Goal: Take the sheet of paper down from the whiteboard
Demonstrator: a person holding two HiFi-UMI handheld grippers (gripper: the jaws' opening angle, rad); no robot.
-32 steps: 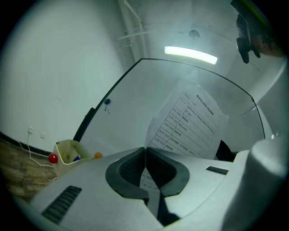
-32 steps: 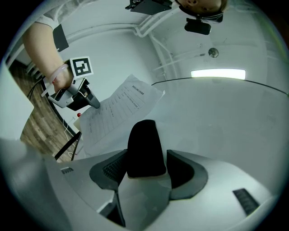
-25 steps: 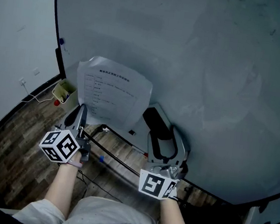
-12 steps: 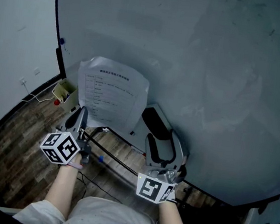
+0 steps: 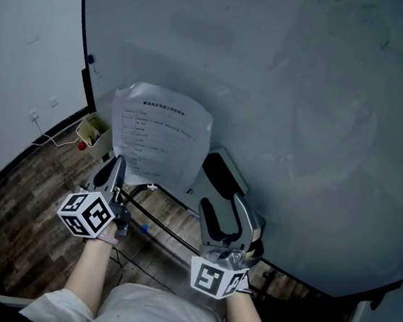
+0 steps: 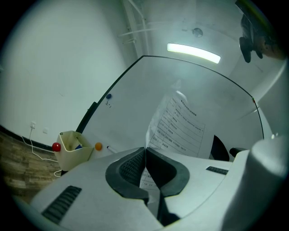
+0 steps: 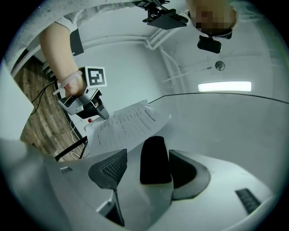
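Low on the white whiteboard (image 5: pixel 304 96) hangs the thin printed sheet of paper (image 5: pixel 161 133), light and floppy (easily torn). The left gripper (image 6: pixel 144 152) is clamped on its bottom edge; the right gripper (image 5: pixel 222 216) gapes, apparently around a black eraser (image 7: pixel 153 158).

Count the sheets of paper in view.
1: a white printed sheet of paper against the grey whiteboard's lower left, its lower edge clamped in the left hand-held gripper. No others visible.

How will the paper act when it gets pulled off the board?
Probably floppy: the white printed sheet of paper curves off the whiteboard. Likely light, since the left gripper pinches just its lower edge.
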